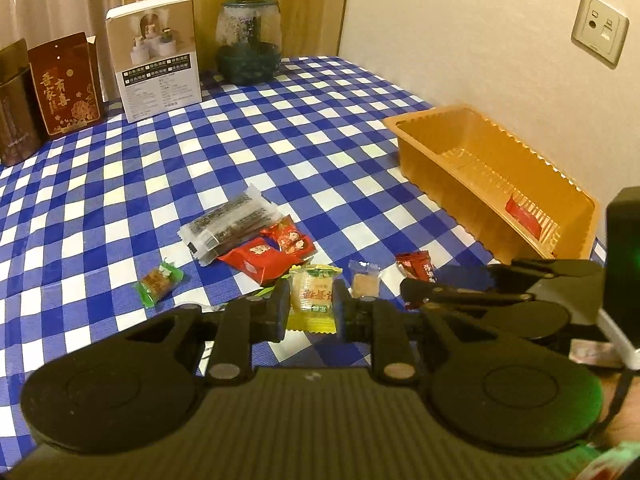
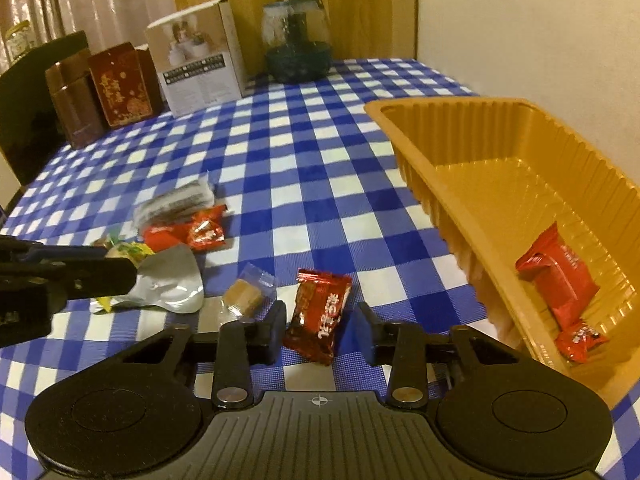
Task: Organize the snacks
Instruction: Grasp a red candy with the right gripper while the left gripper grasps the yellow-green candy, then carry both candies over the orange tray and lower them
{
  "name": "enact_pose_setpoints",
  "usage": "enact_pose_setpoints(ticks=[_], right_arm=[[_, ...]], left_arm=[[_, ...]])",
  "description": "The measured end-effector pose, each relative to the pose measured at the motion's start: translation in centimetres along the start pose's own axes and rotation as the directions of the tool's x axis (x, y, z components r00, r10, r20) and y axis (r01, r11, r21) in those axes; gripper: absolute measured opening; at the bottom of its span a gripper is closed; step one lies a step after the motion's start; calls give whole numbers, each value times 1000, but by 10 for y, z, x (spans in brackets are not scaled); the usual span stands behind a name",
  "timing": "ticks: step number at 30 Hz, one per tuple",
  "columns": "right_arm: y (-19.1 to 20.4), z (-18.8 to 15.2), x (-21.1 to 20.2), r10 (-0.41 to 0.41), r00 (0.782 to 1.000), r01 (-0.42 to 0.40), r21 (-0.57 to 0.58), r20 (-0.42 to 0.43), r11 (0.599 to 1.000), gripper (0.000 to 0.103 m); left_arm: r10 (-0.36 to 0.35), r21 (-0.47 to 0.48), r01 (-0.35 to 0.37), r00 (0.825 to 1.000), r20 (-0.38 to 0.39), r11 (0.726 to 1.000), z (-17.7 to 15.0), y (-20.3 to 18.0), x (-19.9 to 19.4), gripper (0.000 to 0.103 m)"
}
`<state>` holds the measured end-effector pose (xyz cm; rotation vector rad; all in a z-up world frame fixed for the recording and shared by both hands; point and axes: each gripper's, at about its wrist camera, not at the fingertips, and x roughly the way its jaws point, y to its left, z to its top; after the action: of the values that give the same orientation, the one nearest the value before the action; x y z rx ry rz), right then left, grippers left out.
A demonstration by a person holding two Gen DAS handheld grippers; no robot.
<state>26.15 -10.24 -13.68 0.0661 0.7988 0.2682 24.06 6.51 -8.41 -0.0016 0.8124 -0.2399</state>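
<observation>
- Left gripper (image 1: 310,307) clamped on a yellow snack (image 1: 311,295), pads pressed to both sides of the packet, raised off the desk (image 1: 280,128)
- Right gripper (image 2: 320,330) lowered around a dark red snack (image 2: 318,314) lying on the desk; jaws near either side with a gap visible at each, not pressing
- Just beyond, a clear-wrapped tan cube (image 2: 242,298) on the checked cloth, close to the dark red snack
- Left of that, a green-wrapped snack (image 1: 158,282) lying apart
- Further out, a pile: two red packets (image 1: 256,258) touching, half under a long clear pack (image 1: 230,226)
- To the right, against the wall, an orange tray (image 2: 500,136) holding two red packets (image 2: 560,284) at its near end, rest of the floor bare
- Far edge of the desk: brown tin (image 1: 14,108), red box (image 1: 68,84), white carton (image 1: 158,60) and a dark glass jar (image 1: 248,40) in a row, well apart from the snacks
</observation>
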Motion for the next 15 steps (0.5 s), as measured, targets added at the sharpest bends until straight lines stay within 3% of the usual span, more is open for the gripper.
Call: enact_pose_setpoints(ticks=[15], right_arm=[[6,-3,0,3,1000,-2,-38,15,999,27]], left_arm=[[3,-13,-3,1000,-2,1000,1,0,1,20]])
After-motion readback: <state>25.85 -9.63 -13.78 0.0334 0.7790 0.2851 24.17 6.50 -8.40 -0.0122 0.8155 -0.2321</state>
